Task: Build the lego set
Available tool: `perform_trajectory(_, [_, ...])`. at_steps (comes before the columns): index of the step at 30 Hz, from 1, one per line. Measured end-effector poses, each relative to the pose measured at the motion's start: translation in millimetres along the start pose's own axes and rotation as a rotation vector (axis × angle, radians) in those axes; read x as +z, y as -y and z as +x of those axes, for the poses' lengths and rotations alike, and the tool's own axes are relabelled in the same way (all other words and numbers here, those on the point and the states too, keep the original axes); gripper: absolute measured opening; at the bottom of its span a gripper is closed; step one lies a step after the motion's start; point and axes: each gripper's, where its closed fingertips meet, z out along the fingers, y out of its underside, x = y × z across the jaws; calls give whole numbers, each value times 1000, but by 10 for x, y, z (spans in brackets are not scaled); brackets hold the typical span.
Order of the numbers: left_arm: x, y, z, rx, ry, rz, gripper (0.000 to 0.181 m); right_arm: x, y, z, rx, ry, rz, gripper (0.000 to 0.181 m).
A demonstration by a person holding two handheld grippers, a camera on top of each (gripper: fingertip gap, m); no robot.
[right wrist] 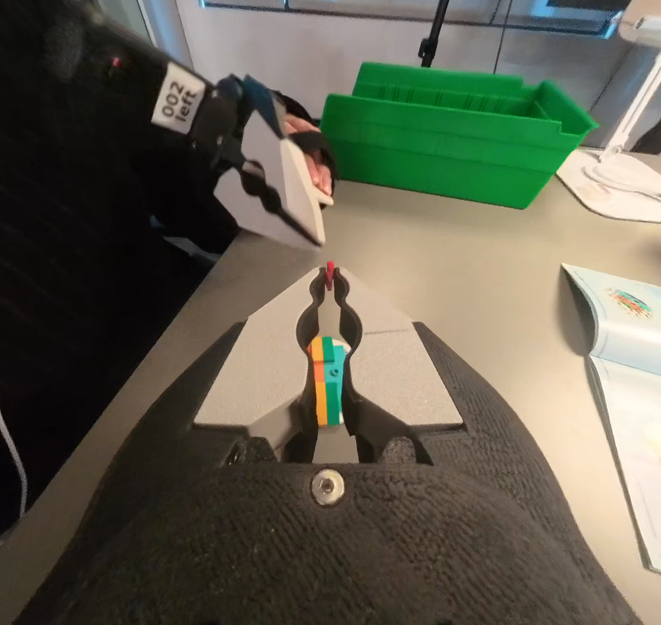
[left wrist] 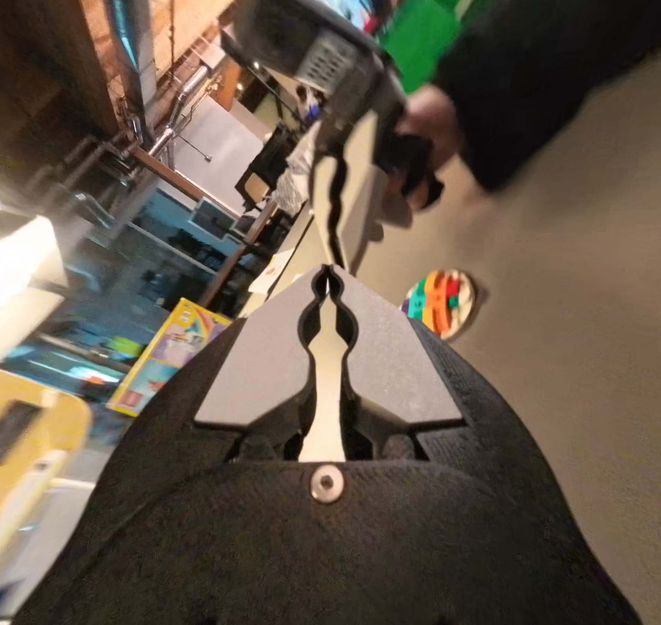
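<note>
In the right wrist view my right gripper (right wrist: 329,277) is shut on a small red lego piece (right wrist: 329,272) that sticks out of its tips. Below it, seen through the gap between the fingers, the colourful lego build (right wrist: 327,382) sits on the grey table (right wrist: 465,268). My left gripper (right wrist: 319,240) is shut and empty, tilted, up and to the left of the red piece. In the blurred, tilted left wrist view my left gripper (left wrist: 328,272) is shut on nothing. The build (left wrist: 441,304) lies to its right on a round base, and the right gripper (left wrist: 338,236) is just beyond.
A green bin (right wrist: 447,150) stands at the back of the table. An open instruction booklet (right wrist: 626,357) lies at the right, and a white lamp base (right wrist: 622,186) is behind it. A yellow lego box (left wrist: 171,354) stands near the table's edge. A dark sleeve (right wrist: 71,178) fills the left.
</note>
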Motion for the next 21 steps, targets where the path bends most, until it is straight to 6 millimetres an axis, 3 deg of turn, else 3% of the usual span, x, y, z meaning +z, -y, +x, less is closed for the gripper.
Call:
perform_trajectory(4, [-55, 126, -361, -464, 25, 133, 10, -79, 243, 65, 0, -48, 184, 2])
perform_trajectory(8, [-52, 216, -421, -819, -66, 275, 23, -205, 513, 24, -84, -98, 375, 3])
perform_trajectory(14, [1, 396, -342, -865, -135, 402, 10, -300, 708, -72, 17, -22, 570, 2])
perform_trajectory(21, [29, 463, -318, -906, -175, 436, 14, -288, 677, -99, 21, 7, 554, 3])
